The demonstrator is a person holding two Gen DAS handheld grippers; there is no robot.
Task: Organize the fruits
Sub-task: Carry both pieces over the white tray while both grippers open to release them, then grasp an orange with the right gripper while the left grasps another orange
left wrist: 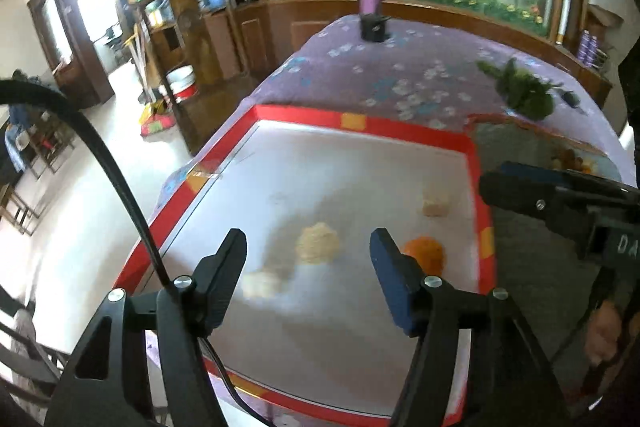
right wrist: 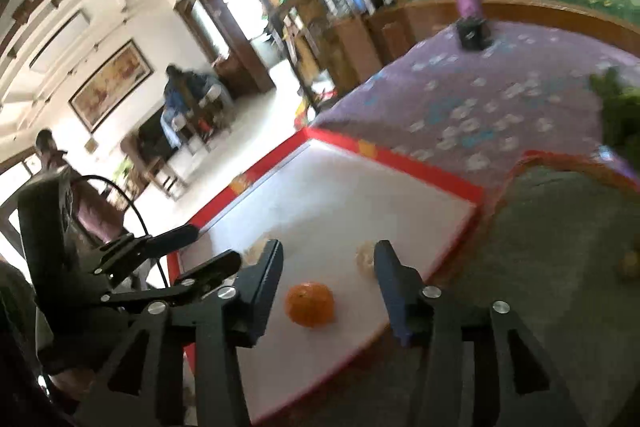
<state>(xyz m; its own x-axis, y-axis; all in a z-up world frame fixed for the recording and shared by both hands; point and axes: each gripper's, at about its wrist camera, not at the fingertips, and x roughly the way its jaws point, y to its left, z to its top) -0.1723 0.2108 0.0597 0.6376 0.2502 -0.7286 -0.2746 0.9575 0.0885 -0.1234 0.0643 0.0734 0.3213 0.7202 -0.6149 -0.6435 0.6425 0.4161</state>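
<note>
The orange (right wrist: 309,304) lies on the white board (right wrist: 320,195) just ahead of the right gripper (right wrist: 326,267), centred between its parted, empty jaws, a placing that looks meant for a straight reach and grasp; being near round, it shows no clear long axis or heading. The left gripper (left wrist: 308,259), jaws likewise apart and holding nothing, points down at a pale, blurred fruit (left wrist: 318,242) just ahead, with the orange (left wrist: 424,254) by its right finger. Further right sits a wide grey basket (right wrist: 560,227), probably where the fruit belongs.
</note>
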